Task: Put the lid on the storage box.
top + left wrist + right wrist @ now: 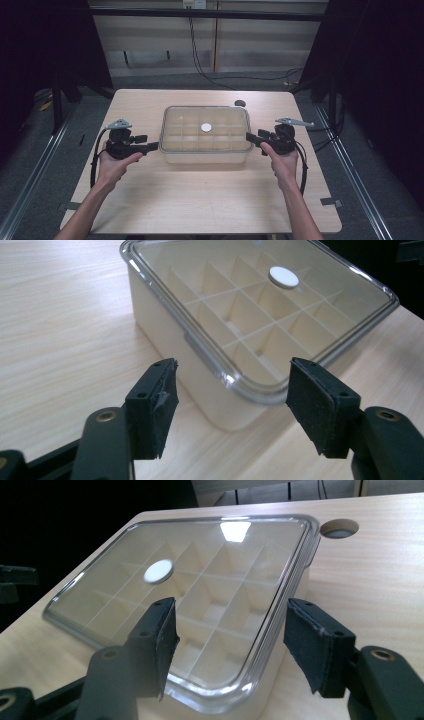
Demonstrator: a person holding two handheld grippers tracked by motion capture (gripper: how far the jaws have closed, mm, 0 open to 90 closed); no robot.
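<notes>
A cream compartment box (205, 150) under a clear lid (206, 129) is sitting at the centre of the table (200, 200). The left gripper (153, 146) is pointing, jaws spread apart, at the box's left end. The right gripper (251, 137) is doing likewise at the right end, jaws parted and holding nothing.
</notes>
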